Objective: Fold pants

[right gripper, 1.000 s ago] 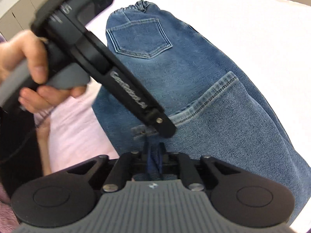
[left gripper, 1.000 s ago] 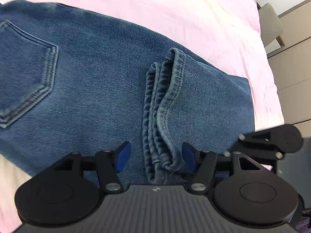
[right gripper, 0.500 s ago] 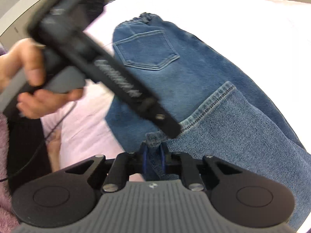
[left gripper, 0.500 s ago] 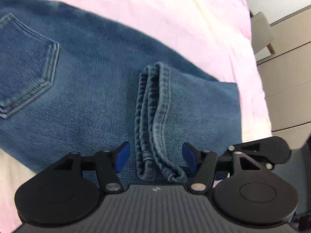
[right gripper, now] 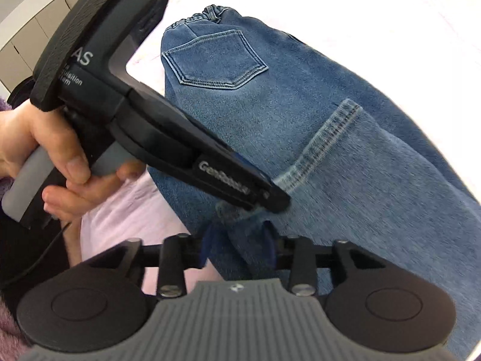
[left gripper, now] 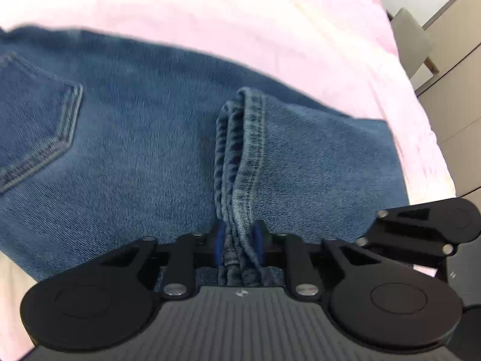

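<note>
Pants (left gripper: 144,162) of blue denim lie on a bed covered with a pale pink sheet (left gripper: 228,27). They are folded over themselves, so the leg end rests on top of the seat area. In the left wrist view, a back pocket (left gripper: 39,126) shows at the left, and the stacked leg hems (left gripper: 240,162) run as a bunched ridge up the middle of the picture. The left gripper (left gripper: 239,242) has its blue-padded fingers (left gripper: 220,240) drawn close together and clamped on the near end of those hems, with the denim layers pinched between the pads.

In the right wrist view, the elastic waistband (right gripper: 207,15) sits at the far end of the pants, with the back pocket (right gripper: 213,58) just below it and a stitched hem (right gripper: 327,144) crossing the fabric diagonally. The right gripper (right gripper: 239,246) has its fingers (right gripper: 269,248) set partly apart, with a fold of denim lying between them; the pads sit against the cloth, but a firm clamp cannot be confirmed. The left gripper (right gripper: 270,200) enters this view from the upper left, held by the person's left hand (right gripper: 57,150), with its tip on the hem just ahead of the right gripper's fingers.

Beige cabinet fronts (left gripper: 451,90) stand beyond the bed's far right edge.
</note>
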Available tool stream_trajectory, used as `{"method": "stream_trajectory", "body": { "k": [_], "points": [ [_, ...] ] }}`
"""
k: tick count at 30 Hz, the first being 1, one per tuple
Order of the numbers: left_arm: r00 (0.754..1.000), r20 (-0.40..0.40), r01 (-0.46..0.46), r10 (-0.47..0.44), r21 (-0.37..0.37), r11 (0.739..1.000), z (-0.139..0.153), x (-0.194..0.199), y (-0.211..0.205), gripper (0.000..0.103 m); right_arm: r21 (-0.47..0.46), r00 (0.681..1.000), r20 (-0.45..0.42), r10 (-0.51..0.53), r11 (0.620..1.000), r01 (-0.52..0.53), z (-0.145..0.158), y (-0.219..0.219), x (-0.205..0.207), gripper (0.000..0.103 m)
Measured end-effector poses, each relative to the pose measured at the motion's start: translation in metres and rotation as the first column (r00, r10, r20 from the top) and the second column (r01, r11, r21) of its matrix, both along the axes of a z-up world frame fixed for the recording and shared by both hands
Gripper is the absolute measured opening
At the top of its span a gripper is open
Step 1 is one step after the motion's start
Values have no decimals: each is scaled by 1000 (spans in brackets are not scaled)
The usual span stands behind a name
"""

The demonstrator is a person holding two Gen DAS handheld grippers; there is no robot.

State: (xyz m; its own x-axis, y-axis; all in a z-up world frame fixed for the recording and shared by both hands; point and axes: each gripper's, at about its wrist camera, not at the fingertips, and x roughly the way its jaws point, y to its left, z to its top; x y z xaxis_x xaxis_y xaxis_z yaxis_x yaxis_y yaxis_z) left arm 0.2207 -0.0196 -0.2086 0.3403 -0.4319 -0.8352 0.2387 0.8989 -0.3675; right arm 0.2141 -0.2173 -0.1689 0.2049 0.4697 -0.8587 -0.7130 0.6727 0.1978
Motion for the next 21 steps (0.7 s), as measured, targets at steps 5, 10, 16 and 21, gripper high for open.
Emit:
{"method": "stream_trajectory", "body": {
  "k": [5,10,16,21],
  "points": [
    [984,163,71,-78,47,996,53,-5,-2,15,-61,988,134,-76,995,85,28,-46,-15,44],
    [977,160,117,-144,167,979,65,8,-1,15,-124,965,182,-187,970,211,44,-95,-4,44],
    [987,65,131,-147,205,970,7,12,-1,15,-253,951,241,-195,933,255,25,-127,21,32],
    [992,16,121,-126,184,976,-7,17,8,19,-277,944,267,-194,923,268,11,-137,64,32]
  ]
}}
